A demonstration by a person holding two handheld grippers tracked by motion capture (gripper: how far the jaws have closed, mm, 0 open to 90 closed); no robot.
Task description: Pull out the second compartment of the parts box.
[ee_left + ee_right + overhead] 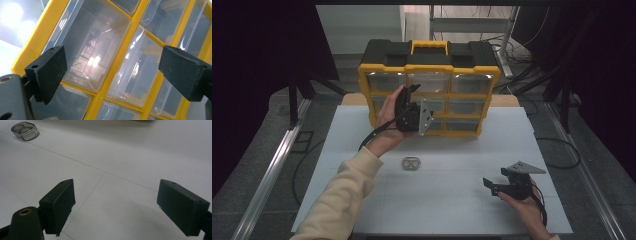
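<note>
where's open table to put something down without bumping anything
The white table is bare between the small clear case and the right gripper, also along the near edge and left of the sleeve. It is crowded at the back, where the left gripper is up against the yellow drawer box.

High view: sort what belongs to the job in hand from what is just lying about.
In the job:
- left gripper, jaws open, up at the drawers
- yellow drawer cabinet
- clear drawers

Lying about, by my reading:
- small clear case on the white table
- right gripper, open, low over the table
- cables on the floor
</note>
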